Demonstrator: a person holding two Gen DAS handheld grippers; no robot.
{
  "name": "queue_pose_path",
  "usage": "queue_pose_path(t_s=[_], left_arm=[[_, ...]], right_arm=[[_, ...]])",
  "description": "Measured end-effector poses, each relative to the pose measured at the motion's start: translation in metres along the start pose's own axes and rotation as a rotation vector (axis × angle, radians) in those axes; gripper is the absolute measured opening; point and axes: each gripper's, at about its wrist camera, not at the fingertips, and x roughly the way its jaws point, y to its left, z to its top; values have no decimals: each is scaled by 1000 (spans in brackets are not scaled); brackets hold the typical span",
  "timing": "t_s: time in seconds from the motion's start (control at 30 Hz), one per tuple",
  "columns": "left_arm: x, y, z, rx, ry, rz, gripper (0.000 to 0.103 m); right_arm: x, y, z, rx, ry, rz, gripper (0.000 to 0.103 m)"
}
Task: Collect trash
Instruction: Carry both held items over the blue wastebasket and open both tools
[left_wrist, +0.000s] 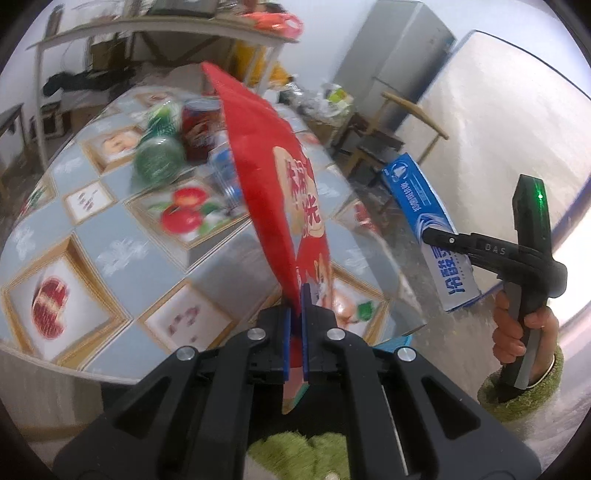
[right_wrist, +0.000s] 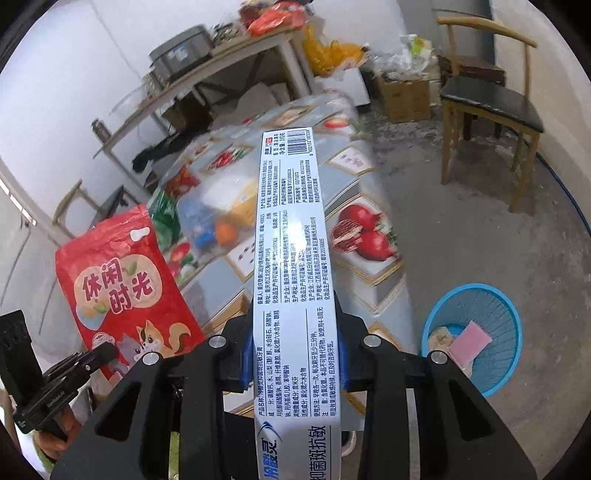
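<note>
A low table (right_wrist: 373, 229) stands in the middle of a bare room with white walls and a grey concrete floor, covered by a glossy cloth printed in grey-blue squares with framed pictures of pomegranates, strawberries and other fruit. On it sit a red can (left_wrist: 199, 129), a green packet (left_wrist: 159, 155) and a clear bag (right_wrist: 214, 218) of coloured items, all too blurred to read. Behind the table a white shelf (right_wrist: 207, 81) carries a metal pot and orange bags; a wooden chair (right_wrist: 487, 107) with a dark seat stands off to one side near a cardboard box, and a grey refrigerator (left_wrist: 402, 55) rises in the corner. On the floor just beside the table sits a round blue basket (right_wrist: 476, 332) with a pink packet and some crumpled scraps inside. The left gripper (left_wrist: 295, 314) has its blue pads pressed tight on the bottom edge of a red snack pouch (left_wrist: 266, 177), held up above the table; the pouch reads "休闲时光" and shows a cartoon squirrel and cat. The right gripper (right_wrist: 295, 354) is clamped partway closed across a long white-and-blue toothpaste box (right_wrist: 291, 258), lifted above the table edge, its face filled with small Chinese print, a barcode at the far end and "抑菌斑抗敏" near the camera. The gripper handle bears the letters "DAS".
</note>
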Motion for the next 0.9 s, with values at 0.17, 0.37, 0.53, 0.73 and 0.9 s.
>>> queue_pose_path(t_s=[0.17,0.37,0.53,0.73,0.9], left_arm=[[23,-44,27,133,28,-69,3],[79,-121,51,309,133,-167,3],[143,-182,55,431,289,-228,3],[231,-240,46,524,538,-229,4],[301,-267,36,554,658,-148,7]], right_arm=[[-39,-41,-1,92,-95,-76,33],[-74,-127,-26,287,-139,-185,33],[-61,-210,-65,501,-55,-177,33],[-4,-285,-103,720,83,-91,33],[42,-327,-110,824,134,-65,34]])
